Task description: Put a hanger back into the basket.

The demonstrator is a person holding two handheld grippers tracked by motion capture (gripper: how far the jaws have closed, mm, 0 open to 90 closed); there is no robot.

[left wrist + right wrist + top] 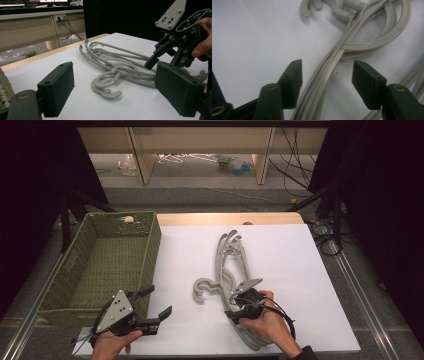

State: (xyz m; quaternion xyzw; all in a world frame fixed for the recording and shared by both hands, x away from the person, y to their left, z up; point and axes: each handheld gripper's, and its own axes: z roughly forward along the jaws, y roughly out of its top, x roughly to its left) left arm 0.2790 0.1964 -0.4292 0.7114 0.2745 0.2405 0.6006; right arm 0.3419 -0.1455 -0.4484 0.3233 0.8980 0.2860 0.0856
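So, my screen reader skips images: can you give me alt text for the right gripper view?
The right gripper, jaws open, straddles the arms of grey plastic hangers lying tangled on a white table, with the pads clear of them. The hangers' hooks curl at the top.

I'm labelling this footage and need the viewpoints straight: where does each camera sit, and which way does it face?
High view: above the person's side, looking forward and down on the white table, woven green basket and both hands.
Left gripper view: rides the left gripper, looking level across the table at the tangled grey plastic hangers and the right gripper.
Right gripper view: looks down between its own open jaws at the hanger arms.
All three share the hangers.
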